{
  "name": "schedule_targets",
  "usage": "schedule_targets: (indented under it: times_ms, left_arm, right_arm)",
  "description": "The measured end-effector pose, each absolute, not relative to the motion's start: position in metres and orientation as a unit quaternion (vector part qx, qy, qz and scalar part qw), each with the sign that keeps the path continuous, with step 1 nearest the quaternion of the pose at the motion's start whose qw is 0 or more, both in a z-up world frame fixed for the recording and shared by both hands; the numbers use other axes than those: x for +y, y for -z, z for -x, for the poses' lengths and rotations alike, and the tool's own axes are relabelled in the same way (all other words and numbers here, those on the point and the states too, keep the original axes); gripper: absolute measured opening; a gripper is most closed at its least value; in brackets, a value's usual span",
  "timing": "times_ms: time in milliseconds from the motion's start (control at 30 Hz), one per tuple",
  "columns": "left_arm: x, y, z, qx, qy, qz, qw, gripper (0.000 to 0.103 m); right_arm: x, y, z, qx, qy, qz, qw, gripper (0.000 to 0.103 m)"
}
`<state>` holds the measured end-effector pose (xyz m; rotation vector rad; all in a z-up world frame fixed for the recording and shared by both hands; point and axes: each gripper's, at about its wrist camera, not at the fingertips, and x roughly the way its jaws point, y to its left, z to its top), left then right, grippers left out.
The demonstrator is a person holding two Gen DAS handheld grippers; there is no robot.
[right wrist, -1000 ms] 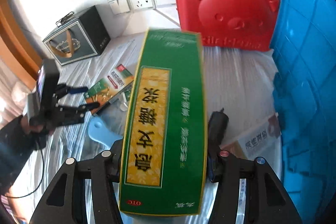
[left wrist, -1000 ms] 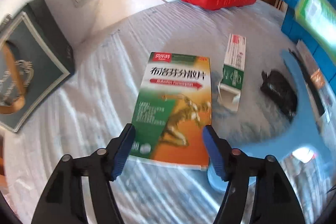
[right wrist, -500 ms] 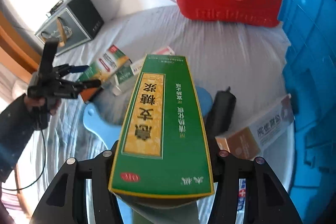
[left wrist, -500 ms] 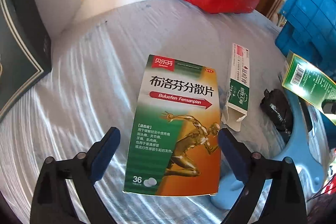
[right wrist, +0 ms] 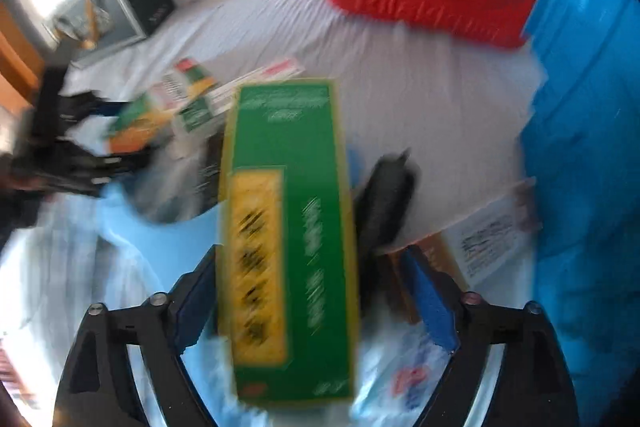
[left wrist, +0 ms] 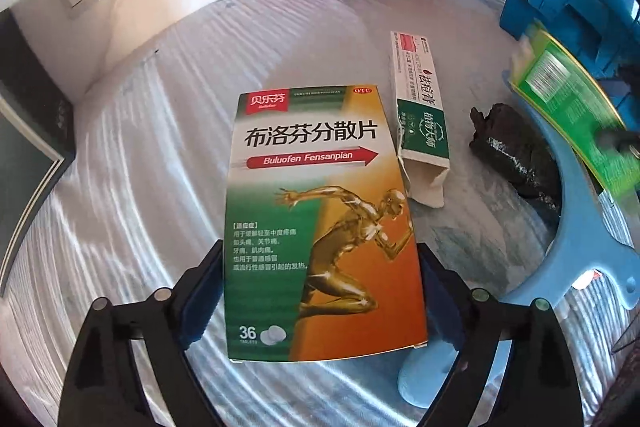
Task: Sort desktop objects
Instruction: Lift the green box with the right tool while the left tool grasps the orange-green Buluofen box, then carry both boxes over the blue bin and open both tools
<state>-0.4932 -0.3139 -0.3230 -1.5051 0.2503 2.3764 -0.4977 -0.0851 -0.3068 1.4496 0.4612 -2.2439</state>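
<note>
Two pick-ups in one moment. The left gripper (left wrist: 318, 251) is down over the ibuprofen box (left wrist: 320, 211), which lies flat mid-table, its near end between the jaws. They have just been closing in, and the blue pads (left wrist: 200, 291) sit right at the box's long edges. I cannot tell whether they are pressing yet. My read is that this is the grasp step: squeeze squarely, then lift clear of the slim white-and-green carton (left wrist: 420, 107) just beside it.

The right gripper (right wrist: 310, 255) has the long green box (right wrist: 288, 239) between its jaws, over the light-blue tray (left wrist: 580, 235) near the table's right edge. These jaws have also just been closing. The left pad meets the box, but there is a gap at the right pad, so with this blur I cannot tell if the box is held or let go. The next job looks like settling it among the tray's contents.

The left view gives the sharp print and the black lump (left wrist: 516, 155) at the tray rim. Only the right view shows the packets under the green box — and the left gripper from outside.
</note>
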Motion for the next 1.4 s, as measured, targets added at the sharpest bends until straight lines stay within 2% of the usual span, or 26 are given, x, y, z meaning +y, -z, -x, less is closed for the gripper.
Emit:
schedule_targets:
  times_ms: [33, 100, 333, 700, 1067, 1400]
  left_arm:
    - [-0.316, 0.321, 0.489, 0.085, -0.834, 0.522, 0.156, 0.088]
    - [-0.320, 0.314, 0.479, 0.085, -0.843, 0.513, 0.139, 0.088]
    - [-0.329, 0.266, 0.441, 0.072, -0.879, 0.461, 0.101, 0.087]
    - [-0.284, 0.175, 0.369, 0.086, -0.910, 0.390, 0.111, 0.087]
    - [-0.181, 0.052, 0.305, 0.132, -0.945, 0.263, 0.143, 0.087]
    - [-0.028, -0.034, 0.283, 0.161, -0.951, 0.168, 0.203, 0.087]
  right_arm:
    - [-0.089, 0.303, 0.494, 0.183, 0.815, -0.506, 0.214, 0.052]
    - [-0.086, 0.295, 0.492, 0.144, 0.819, -0.506, 0.232, 0.052]
    - [-0.073, 0.253, 0.465, 0.114, 0.844, -0.467, 0.238, 0.052]
    - [-0.056, 0.159, 0.393, 0.101, 0.882, -0.374, 0.269, 0.052]
    - [0.010, 0.063, 0.288, 0.053, 0.925, -0.281, 0.251, 0.052]
    - [0.122, -0.018, 0.202, -0.027, 0.956, -0.210, 0.201, 0.052]
